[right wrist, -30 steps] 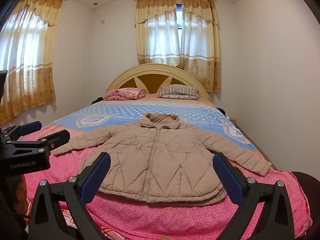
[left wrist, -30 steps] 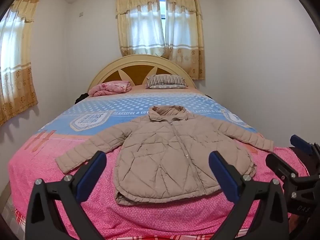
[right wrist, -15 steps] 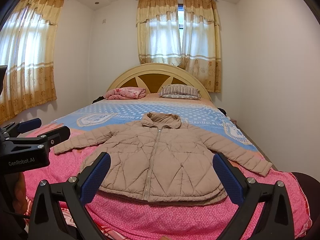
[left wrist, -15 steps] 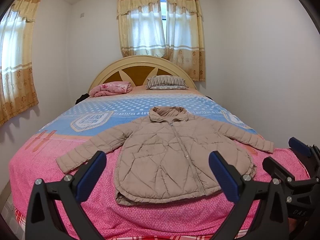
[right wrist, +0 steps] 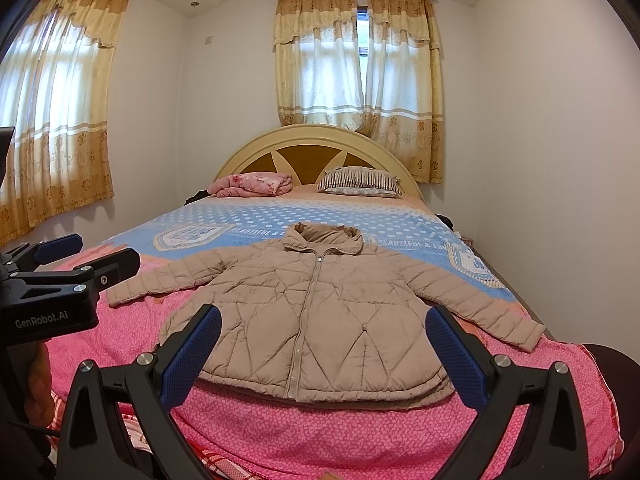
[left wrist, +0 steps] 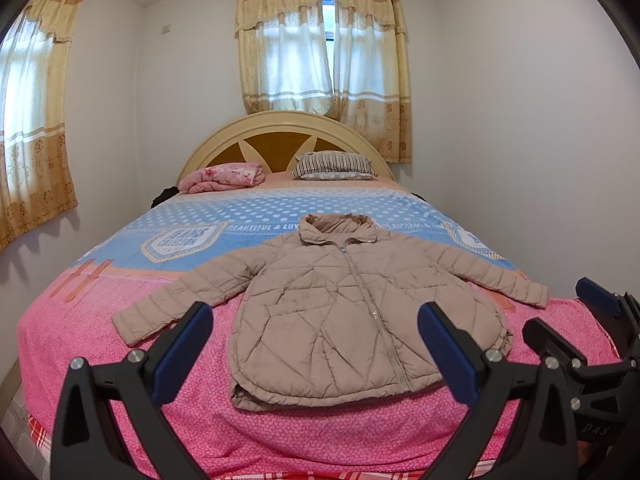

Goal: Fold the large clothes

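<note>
The jacket [left wrist: 344, 316] lay flat and face up on the bed [left wrist: 280, 432], zipped, collar toward 12 o'clock and hem toward 6 o'clock near the foot edge, both sleeves spread outward. The left hand-held gripper [left wrist: 316, 344] and the right hand-held gripper [right wrist: 324, 348] were each held above the foot of the bed with fingers wide apart and nothing between them; neither touched the fabric. The step in hand appeared to be the approach for a first fold. To do it well, each gripper would best go to the sleeve on its own side: the left sleeve [left wrist: 176, 300] at 9 o'clock and the right sleeve [right wrist: 480, 304] at 3 o'clock. Pinching at the cuff, through the full padded thickness, would probably stop the slick quilted shell slipping. Carrying each sleeve low across the chest should keep the body from dragging toward the bed edge.
</note>
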The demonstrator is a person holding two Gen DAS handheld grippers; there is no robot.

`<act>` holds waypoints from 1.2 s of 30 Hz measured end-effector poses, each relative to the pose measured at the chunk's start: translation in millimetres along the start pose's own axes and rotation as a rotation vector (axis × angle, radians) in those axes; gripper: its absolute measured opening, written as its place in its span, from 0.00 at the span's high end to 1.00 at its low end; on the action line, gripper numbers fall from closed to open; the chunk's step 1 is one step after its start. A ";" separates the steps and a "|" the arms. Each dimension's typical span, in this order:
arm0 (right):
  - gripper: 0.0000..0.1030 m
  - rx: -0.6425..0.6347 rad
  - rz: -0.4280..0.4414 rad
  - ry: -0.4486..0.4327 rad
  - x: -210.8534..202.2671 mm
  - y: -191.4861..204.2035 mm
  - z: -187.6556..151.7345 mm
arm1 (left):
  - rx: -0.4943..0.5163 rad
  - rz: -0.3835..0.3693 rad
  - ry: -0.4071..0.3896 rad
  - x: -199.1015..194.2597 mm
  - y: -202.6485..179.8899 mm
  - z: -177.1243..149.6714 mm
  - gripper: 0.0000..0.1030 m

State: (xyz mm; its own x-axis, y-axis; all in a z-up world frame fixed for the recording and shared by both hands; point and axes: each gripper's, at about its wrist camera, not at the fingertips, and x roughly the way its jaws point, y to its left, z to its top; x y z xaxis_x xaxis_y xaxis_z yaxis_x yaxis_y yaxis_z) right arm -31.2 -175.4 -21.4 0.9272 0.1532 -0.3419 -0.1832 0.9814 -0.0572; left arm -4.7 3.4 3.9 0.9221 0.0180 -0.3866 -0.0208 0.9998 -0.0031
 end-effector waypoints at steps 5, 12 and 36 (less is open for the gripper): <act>0.01 0.004 0.004 0.006 1.8 -0.8 0.2 | -0.004 0.000 0.002 0.0 0.5 -0.4 0.00; 0.01 0.003 0.004 0.004 2.3 -0.2 0.6 | -0.009 0.003 -0.001 -0.8 0.7 -0.3 0.00; 0.01 -0.002 0.014 0.006 3.9 3.1 -0.2 | -0.011 0.007 -0.009 -1.2 1.5 -0.6 0.00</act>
State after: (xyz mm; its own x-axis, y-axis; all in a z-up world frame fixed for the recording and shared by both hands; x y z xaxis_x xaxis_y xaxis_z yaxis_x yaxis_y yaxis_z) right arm -28.3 -171.7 -23.1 0.9226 0.1658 -0.3482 -0.1963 0.9791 -0.0540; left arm -6.1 4.9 3.8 0.9255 0.0247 -0.3778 -0.0310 0.9995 -0.0104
